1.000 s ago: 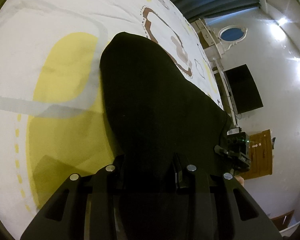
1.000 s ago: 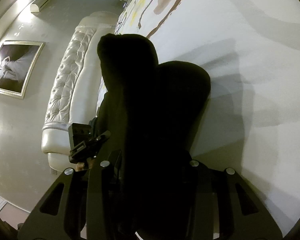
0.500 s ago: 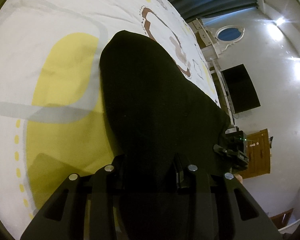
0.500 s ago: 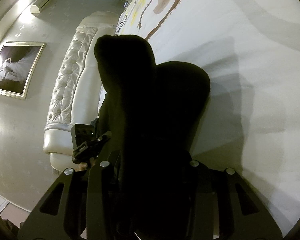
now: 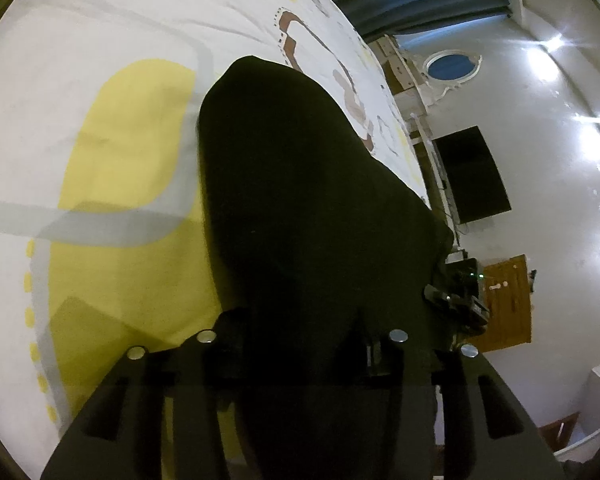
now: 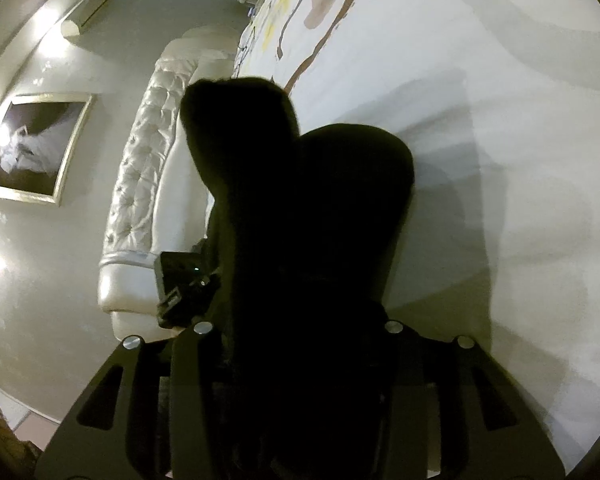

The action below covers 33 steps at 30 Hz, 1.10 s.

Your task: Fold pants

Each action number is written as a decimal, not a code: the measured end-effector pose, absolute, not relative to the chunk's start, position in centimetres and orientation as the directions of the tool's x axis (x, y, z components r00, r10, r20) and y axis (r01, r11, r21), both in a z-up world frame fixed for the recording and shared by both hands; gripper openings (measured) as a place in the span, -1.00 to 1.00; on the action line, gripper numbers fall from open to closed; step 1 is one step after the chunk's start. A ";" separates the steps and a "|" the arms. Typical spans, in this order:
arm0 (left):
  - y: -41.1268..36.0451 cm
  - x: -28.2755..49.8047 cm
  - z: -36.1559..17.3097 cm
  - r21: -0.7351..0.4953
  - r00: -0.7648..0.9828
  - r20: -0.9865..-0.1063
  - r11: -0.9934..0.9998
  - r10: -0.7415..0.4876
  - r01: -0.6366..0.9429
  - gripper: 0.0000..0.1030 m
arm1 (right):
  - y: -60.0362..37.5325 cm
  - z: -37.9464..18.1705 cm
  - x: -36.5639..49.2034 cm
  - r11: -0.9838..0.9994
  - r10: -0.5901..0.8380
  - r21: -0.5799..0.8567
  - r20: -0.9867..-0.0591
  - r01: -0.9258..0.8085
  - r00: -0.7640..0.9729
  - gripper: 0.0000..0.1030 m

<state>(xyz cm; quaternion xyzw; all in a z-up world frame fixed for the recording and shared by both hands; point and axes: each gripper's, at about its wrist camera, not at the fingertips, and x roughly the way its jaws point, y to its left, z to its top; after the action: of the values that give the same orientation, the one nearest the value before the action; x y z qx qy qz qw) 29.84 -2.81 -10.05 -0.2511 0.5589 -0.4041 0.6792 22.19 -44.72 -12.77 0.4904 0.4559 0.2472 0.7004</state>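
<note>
Letting go of the black pants (image 5: 300, 200) on the bed (image 5: 80, 80)

Both tools sit at the near edge of the cloth, which lies across the patterned bedspread. The left gripper (image 5: 300, 344) and right gripper (image 6: 296, 332) are opening with fabric between the jaws, likely releasing a finished fold; whether the pads grip it, I cannot tell.
</note>
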 end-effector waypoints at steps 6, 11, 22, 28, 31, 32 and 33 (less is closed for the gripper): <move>-2.3 29.6 -9.1 -0.757 0.092 -0.579 0.576 -0.810 0.308 0.16 | -45.8 -13.1 21.5 0.357 0.793 0.928 -0.362 0.107 0.490 -0.18; -0.8 30.0 -8.8 -0.752 0.144 -0.579 0.594 -0.802 0.286 0.31 | -46.7 -13.1 20.9 0.341 0.784 0.933 -0.351 0.116 0.513 -0.14; -0.7 28.6 -7.8 -0.646 0.238 -0.660 0.700 -0.713 0.305 0.46 | -50.5 -12.9 16.9 0.358 0.694 0.915 -0.394 0.187 0.603 0.00; 1.9 25.0 -7.7 -0.623 0.344 -0.661 0.744 -0.666 0.243 0.54 | -51.2 -12.4 12.9 0.429 0.609 0.870 -0.476 0.242 0.634 0.01; 3.4 22.9 -7.2 -0.585 0.403 -0.682 0.786 -0.610 0.200 0.54 | -50.2 -11.1 10.3 0.518 0.528 0.813 -0.548 0.265 0.649 0.28; 3.8 21.8 -6.9 -0.553 0.433 -0.694 0.811 -0.575 0.191 0.54 | -49.6 -10.5 9.5 0.554 0.494 0.787 -0.574 0.272 0.653 0.37; 4.0 21.0 -6.7 -0.532 0.450 -0.700 0.825 -0.554 0.189 0.54 | -48.9 -9.9 8.6 0.594 0.452 0.753 -0.603 0.283 0.657 0.41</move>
<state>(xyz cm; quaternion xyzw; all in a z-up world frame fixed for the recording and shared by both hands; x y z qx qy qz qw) 21.03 4.00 -6.68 -0.1926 0.4743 -0.2240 0.8293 8.63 -48.90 -9.93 0.4473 0.4107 0.0533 0.7927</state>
